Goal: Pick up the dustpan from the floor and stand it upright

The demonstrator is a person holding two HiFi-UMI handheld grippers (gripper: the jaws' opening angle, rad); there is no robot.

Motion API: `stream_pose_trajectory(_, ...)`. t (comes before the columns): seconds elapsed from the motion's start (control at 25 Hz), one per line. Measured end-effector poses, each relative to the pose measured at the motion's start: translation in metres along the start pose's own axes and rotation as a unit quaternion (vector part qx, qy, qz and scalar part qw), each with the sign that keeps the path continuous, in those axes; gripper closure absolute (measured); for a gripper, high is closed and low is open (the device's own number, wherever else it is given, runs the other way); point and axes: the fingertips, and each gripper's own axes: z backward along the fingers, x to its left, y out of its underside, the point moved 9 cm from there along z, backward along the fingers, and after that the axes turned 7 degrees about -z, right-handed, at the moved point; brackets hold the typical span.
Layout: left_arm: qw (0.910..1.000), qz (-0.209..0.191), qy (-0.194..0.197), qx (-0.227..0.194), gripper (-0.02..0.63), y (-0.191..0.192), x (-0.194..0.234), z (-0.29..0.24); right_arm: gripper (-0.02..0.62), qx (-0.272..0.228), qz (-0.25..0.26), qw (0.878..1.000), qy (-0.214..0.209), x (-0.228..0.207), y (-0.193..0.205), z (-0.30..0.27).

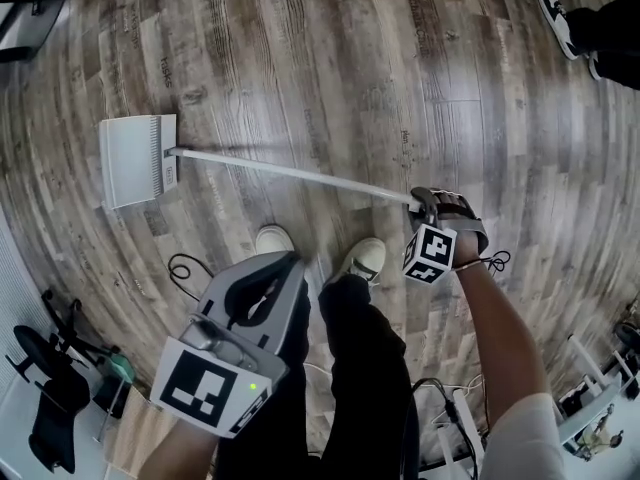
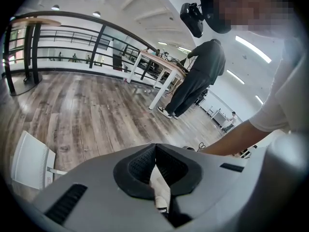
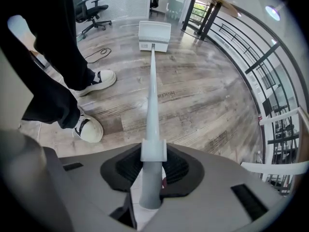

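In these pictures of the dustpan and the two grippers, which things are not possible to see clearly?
Whether the dustpan touches the floor: head view looks from above; right gripper view shows it far and small.
Print on its label: too small, every view.
Most of its handle, left gripper view: hidden behind the left gripper's body.
Handle's end, head view: covered by the right gripper.

A: Dustpans in frame?
B: One dustpan [image 1: 138, 160], upper left.
A: Grippers?
B: Two. Left gripper [image 1: 283, 265] at lower left, right gripper [image 1: 428, 204] right of centre.
A: Footwear, people?
B: Two white shoes [image 1: 365, 259] at centre. One bystander [image 1: 612, 26], upper right corner.
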Motion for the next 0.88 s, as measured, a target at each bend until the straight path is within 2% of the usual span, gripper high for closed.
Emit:
stream_pose_trajectory(0.36,0.9999,0.011,0.01,-0.007,0.583,-0.039,-0.027,0.046,0.472,-0.028,0.018,0.999,0.004,-0.005,-0.038,0.092)
stream_pose_trajectory(0.52,0.9999,0.001,0.01,-0.008,0.584,-0.062,-0.037,0.077,0.472,-0.037,0.027,0.999,0.004,-0.002,-0.05,0.142)
stream_pose_trajectory(0.88,0.9999,-0.008,0.001,-0.015,0.584,-0.102,-0.056,0.148,0.472,-0.028,0.032,0.999,-0.001,0.008,-0.066,0.241)
